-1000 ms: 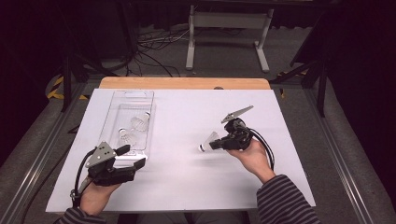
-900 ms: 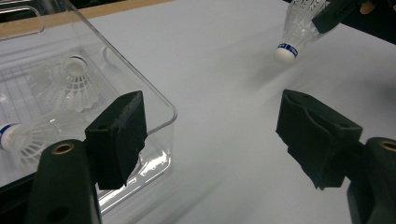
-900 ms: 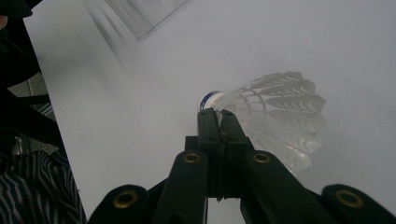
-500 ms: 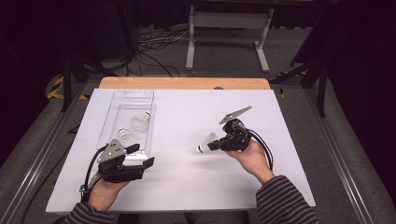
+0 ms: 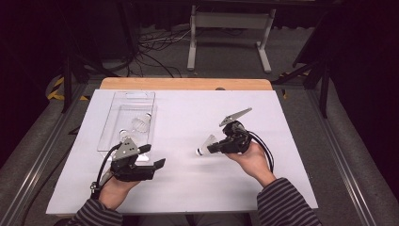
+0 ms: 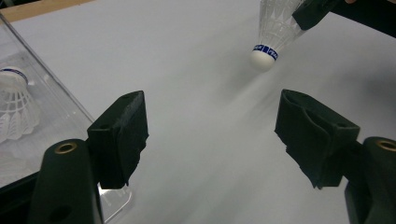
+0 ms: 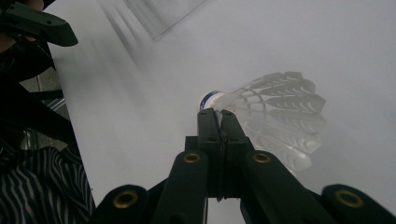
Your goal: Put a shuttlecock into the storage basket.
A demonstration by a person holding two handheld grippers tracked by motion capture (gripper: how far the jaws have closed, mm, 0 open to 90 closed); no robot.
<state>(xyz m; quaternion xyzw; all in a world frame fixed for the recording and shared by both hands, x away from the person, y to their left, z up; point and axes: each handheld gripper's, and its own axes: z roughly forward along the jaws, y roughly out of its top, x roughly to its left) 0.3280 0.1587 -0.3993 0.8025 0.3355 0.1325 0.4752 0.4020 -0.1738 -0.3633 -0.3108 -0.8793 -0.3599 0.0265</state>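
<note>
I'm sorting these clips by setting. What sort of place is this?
Probably a lab or workshop for recording: a white-covered table, loose cables on grey carpet, a metal stand behind, dark surroundings.

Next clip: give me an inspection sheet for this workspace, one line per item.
Surface: white table top, wooden strip along its far edge.
Job's things: shuttlecock pinched by its skirt; clear plastic tray at left, holding more shuttlecocks.
Clutter: nothing seen.
Grippers: right gripper shut on the shuttlecock; left gripper open, empty, beside the tray's near end.
Cables: one trails from each gripper; loose cables on the floor beyond.
Surroundings: dark room, white stand behind the table.
</note>
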